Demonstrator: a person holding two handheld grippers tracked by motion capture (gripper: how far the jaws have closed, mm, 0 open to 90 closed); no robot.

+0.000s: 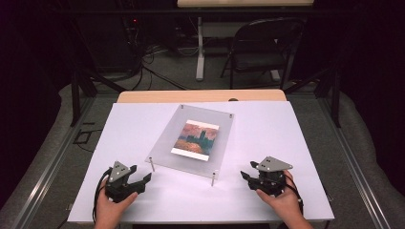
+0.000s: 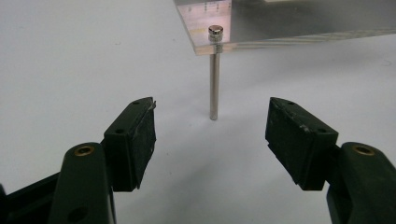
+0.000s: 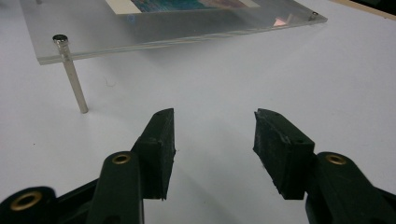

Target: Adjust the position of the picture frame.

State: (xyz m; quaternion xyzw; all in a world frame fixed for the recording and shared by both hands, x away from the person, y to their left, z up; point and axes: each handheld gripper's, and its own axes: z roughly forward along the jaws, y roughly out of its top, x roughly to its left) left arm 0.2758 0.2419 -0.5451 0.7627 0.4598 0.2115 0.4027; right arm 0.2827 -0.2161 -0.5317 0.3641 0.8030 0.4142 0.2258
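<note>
The frame (image 1: 193,138), a clear panel on metal legs, is standing mid-worktop (image 1: 143,200). The left gripper (image 1: 142,180) and right gripper (image 1: 246,177) are hovering near its front corners, both with jaws released, gripping nothing.

Left gripper (image 1: 141,180) and right gripper (image 1: 247,177) are black; each carries a grey three-cornered plate on top; a black cable trails from each; brass-ringed screw holes mark the jaw arms; jaw pads are blocky, scuffed.
</note>
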